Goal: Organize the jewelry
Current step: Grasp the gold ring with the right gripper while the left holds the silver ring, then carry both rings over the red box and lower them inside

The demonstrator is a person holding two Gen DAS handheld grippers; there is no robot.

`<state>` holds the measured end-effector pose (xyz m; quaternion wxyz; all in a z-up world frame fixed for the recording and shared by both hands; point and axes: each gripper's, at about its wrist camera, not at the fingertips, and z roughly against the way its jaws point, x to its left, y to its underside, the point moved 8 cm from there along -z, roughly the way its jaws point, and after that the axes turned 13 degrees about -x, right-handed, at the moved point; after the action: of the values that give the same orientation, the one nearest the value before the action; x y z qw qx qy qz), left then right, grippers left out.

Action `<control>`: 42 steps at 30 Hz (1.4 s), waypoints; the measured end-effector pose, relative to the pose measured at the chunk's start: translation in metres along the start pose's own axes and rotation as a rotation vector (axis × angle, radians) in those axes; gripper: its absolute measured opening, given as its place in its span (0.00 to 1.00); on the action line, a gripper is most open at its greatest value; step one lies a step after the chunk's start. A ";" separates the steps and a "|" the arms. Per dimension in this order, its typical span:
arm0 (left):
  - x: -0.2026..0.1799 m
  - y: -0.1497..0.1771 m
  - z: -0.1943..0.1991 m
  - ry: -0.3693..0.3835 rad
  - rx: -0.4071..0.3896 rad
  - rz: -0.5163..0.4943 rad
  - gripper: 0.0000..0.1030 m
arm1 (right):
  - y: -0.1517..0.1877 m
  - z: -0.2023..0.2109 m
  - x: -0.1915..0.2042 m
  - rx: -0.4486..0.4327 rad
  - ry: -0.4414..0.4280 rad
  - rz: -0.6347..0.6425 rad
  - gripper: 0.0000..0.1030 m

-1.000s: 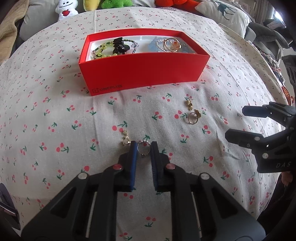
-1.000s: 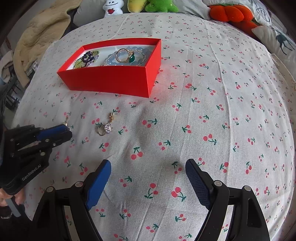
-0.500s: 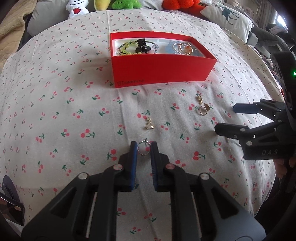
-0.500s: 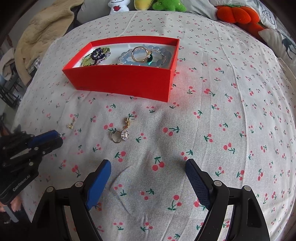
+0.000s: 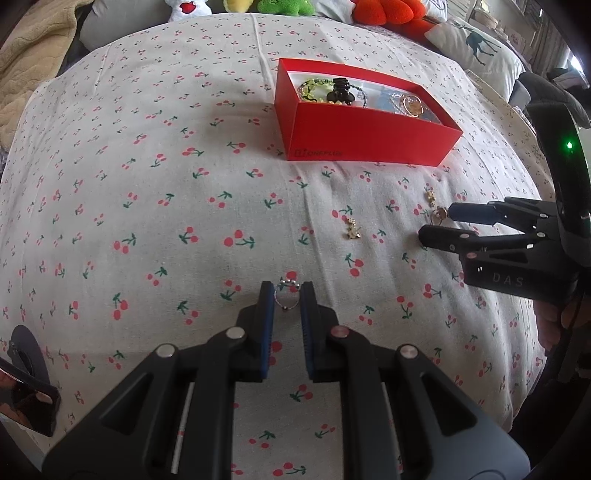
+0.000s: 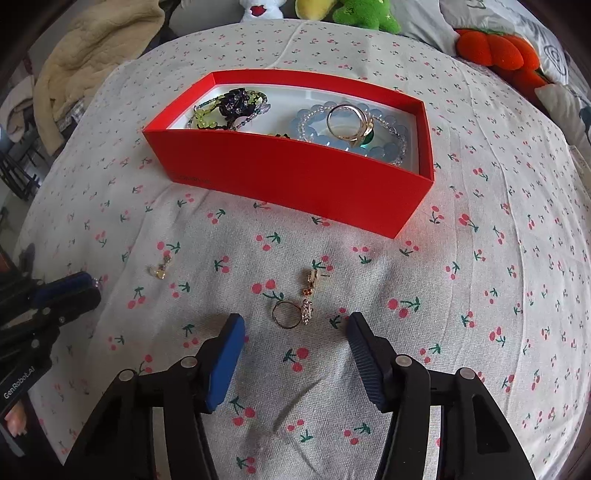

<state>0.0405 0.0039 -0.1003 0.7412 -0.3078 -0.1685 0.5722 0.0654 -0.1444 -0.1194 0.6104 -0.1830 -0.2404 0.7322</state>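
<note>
My left gripper (image 5: 287, 295) is shut on a small silver ring (image 5: 286, 297) and holds it above the cherry-print cloth. A red box (image 5: 364, 136) lies ahead to the right with bracelets and a gold ring inside; in the right wrist view (image 6: 291, 173) it sits straight ahead. My right gripper (image 6: 295, 328) is open, low over the cloth, with a gold ring with a sparkly charm (image 6: 291, 313) lying between its fingertips. A gold earring (image 6: 312, 281) lies just beyond it. Another gold earring (image 6: 159, 268) lies to the left, also in the left wrist view (image 5: 352, 228).
Plush toys (image 6: 364, 13) and pillows (image 5: 480, 48) line the far edge of the bed. A beige blanket (image 6: 88, 48) lies at the far left. The cloth (image 5: 147, 184) slopes away at the sides.
My left gripper has drawn back and left with the silver ring, away from the earring. My right gripper has moved forward and down until the gold ring lies between its open fingers.
</note>
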 end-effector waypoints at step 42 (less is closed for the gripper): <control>-0.019 -0.110 -0.023 0.096 -0.188 0.068 0.15 | -0.078 0.039 -0.041 -0.148 -0.083 -0.222 0.21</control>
<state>0.1305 -0.0375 -0.0443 0.6964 -0.4087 -0.1755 0.5632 0.1141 -0.1791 -0.0435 0.6621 -0.1696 -0.3375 0.6473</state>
